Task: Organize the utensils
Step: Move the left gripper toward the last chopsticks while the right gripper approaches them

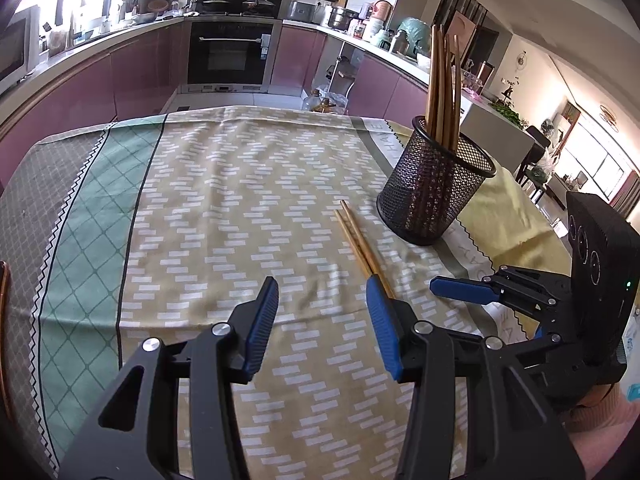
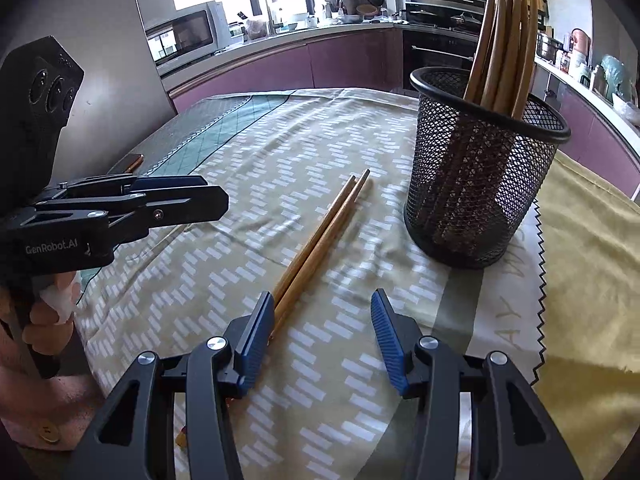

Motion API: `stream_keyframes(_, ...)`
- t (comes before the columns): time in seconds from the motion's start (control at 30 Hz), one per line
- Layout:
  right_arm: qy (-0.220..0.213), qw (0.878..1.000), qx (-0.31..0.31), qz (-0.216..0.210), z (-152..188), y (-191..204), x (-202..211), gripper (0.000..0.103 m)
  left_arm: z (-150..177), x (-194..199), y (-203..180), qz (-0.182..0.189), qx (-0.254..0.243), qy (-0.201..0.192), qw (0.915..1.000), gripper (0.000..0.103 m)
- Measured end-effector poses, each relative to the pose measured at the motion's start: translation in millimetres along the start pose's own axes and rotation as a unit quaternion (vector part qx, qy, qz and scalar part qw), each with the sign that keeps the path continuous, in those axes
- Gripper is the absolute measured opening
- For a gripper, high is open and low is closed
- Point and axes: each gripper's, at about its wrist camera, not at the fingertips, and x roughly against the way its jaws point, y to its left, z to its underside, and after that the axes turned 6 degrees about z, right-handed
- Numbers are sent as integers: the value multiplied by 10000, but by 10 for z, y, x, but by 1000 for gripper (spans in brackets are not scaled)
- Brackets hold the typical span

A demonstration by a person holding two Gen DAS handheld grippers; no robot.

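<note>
Two wooden chopsticks (image 1: pixel 356 240) (image 2: pixel 324 232) lie side by side on the patterned tablecloth (image 1: pixel 200 200). To their right stands a black mesh holder (image 1: pixel 432 196) (image 2: pixel 480 184) with several chopsticks (image 1: pixel 442 80) (image 2: pixel 504 40) upright in it. My left gripper (image 1: pixel 323 284) is open, nothing between its pads; the pair's near end runs behind its right finger. My right gripper (image 2: pixel 322 298) is open and empty too, low over the cloth, with the pair's near ends beside its left finger. Each view shows the other gripper's fingers (image 1: pixel 464 291) (image 2: pixel 188 202) from the side.
A yellow cloth (image 2: pixel 592 240) covers the table's right part, past a zigzag hem. A flat brown object (image 2: pixel 130 162) lies near the far left edge. A hand (image 2: pixel 44 312) grips the left tool. Purple kitchen cabinets and an oven (image 1: pixel 228 56) stand behind the table.
</note>
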Motion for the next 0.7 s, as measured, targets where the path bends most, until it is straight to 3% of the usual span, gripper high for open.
stream_keyframes(0.5,153,9997,-95,157,-39,-55,-40,45,48,-64,-38,46,-79,72,9999,47)
stream_keyframes(0.7,71,9997,-232,-49,-52,-54,-24,45,54,-72,-35,43,-68,80,9999,47)
